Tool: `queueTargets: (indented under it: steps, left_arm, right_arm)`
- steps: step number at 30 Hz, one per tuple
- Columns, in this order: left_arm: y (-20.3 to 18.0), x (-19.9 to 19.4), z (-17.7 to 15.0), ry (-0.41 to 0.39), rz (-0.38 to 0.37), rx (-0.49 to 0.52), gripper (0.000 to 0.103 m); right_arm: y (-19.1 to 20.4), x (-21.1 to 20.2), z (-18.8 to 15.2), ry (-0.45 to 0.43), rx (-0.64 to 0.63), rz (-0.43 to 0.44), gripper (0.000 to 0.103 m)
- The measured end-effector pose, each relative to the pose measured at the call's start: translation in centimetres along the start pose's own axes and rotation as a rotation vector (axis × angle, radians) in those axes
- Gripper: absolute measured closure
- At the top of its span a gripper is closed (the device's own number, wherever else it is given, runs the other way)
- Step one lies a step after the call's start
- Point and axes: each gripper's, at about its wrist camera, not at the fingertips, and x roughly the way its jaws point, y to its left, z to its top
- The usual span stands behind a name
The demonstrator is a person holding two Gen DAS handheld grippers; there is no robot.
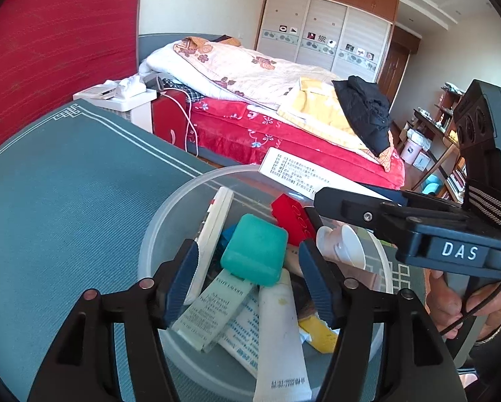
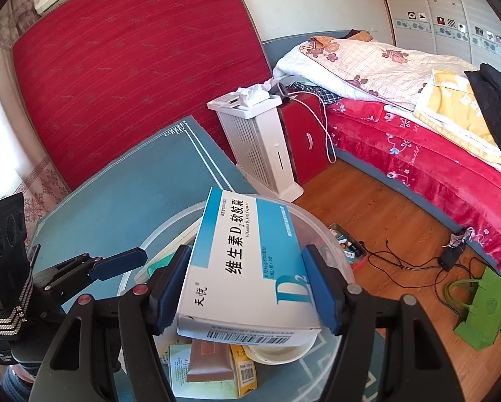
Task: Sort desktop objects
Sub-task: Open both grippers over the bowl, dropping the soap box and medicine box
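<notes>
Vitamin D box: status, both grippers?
Right hand-held gripper shut on vitamin D box, above clear tub. Left hand-held gripper open over teal case.

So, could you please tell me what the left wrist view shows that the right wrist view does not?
Only the left wrist view shows the teal case between the open left gripper fingers, the Estee Lauder box, a white tube and a red card.

Only the right wrist view shows the printed front of the vitamin D box clamped in the right gripper, plus the green bag on the wooden floor.

Both show the clear plastic tub on the blue-green tablecloth, and the bed.
</notes>
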Motion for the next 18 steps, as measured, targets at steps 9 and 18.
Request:
queueTargets:
  steps: [9, 18]
  left_arm:
    - [0.5, -3.1, -1.1, -0.057, 0.099, 0.016, 0.037]
    - [0.4, -4.7, -2.6, -0.075, 0.123, 0.004, 0.037]
  right_arm:
    - [1.6, 1.0, -0.1, 0.021, -0.046, 0.000, 0.032]
    - [2.6, 2.5, -0.1, 0.036, -0.120, -0.046, 0.032]
